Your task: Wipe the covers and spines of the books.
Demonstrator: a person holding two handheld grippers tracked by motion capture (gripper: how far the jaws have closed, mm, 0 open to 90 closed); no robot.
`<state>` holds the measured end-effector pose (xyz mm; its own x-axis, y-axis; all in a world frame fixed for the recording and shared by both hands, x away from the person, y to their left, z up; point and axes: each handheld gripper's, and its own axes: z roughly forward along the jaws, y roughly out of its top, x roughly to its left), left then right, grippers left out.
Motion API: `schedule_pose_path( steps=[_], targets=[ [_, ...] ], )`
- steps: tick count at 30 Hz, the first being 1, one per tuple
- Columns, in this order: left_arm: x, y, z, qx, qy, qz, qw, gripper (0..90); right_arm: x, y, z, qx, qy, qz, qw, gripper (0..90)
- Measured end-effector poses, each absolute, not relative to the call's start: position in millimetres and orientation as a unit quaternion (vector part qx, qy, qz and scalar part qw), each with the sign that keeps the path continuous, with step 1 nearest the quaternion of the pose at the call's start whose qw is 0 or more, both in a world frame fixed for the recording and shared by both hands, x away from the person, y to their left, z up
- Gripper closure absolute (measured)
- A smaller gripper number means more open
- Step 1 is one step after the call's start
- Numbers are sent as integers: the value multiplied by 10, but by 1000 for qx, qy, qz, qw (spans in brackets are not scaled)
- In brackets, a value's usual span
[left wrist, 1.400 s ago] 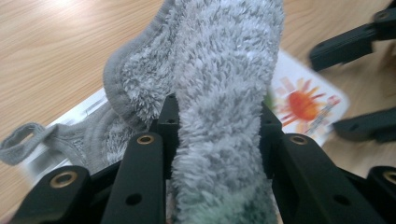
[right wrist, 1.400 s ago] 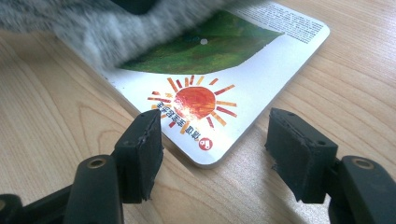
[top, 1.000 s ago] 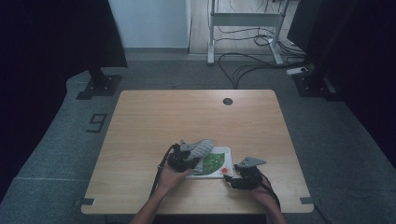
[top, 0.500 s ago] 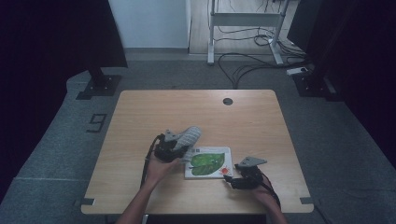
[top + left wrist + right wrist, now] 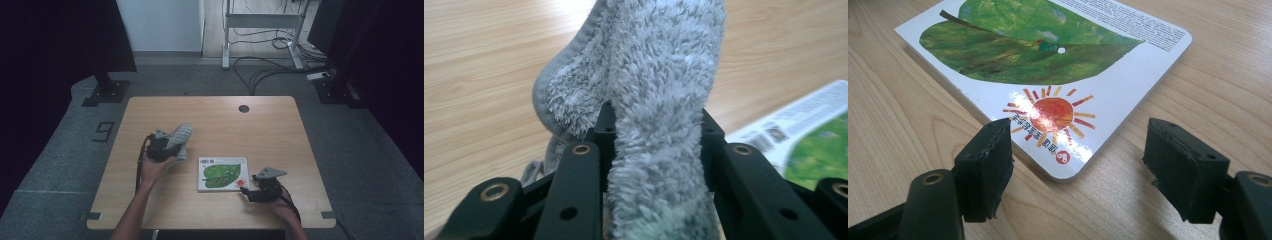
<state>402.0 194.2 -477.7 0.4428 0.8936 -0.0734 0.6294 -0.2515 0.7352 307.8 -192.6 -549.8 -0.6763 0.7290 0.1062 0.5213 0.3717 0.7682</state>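
**Cloth lifted clear, book corner let go**

While the left tool (image 5: 167,145) carries the grey fluffy cloth (image 5: 179,137) off to the left of the table (image 5: 210,115), the right tool (image 5: 248,191) sits at the near right corner of the picture book (image 5: 222,174). In the left gripper view the cloth (image 5: 659,115) is clenched between the black jaws, its pile bulging up and over them, with a strip of the book (image 5: 804,140) off to the right. The cloth now hangs over bare wood, apart from the book, which lies flat near the front edge, its green leaf cover facing up.

In the right gripper view the jaws stand wide on either side of the book's rounded corner (image 5: 1063,170), and the pads press on nothing; they have just been opening, so the book (image 5: 1048,65) is released rather than held.

My reading is that the wiping or covering step is over and the cloth is being taken aside. The next move seems to call for setting the cloth down somewhere on the left half of the table, well off the book, and loosening the grip only once it rests on the wood. The right tool need only back away without nudging the corner.
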Motion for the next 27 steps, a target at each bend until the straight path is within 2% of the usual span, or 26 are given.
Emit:
schedule_pose_path(
  steps=[8, 11, 13, 15, 16, 22, 27],
  targets=[
    [4183, 2145, -4909, 754, 524, 189, 349, 655, 3075, -1940, -5485, 385, 812, 420, 123, 270],
    [4255, 2179, -5023, 760, 533, 194, 318, 637, 3080, -1957, -5428, 391, 801, 437, 123, 273],
    [4295, 2162, -5116, 767, 535, 182, 302, 580, 3072, -1969, -5403, 391, 798, 440, 131, 273],
    [4304, 2115, -5199, 773, 535, 183, 287, 464, 3051, -2000, -5384, 392, 794, 443, 143, 274],
    [4301, 2103, -5209, 773, 535, 185, 286, 464, 3051, -2000, -5384, 392, 794, 443, 143, 274],
    [4262, 2079, -5147, 768, 529, 207, 295, 254, 3046, -2020, -5392, 389, 793, 444, 152, 273],
    [4141, 2108, -4985, 761, 512, 217, 333, 210, 3044, -2054, -5364, 391, 784, 455, 159, 274]
  ],
)
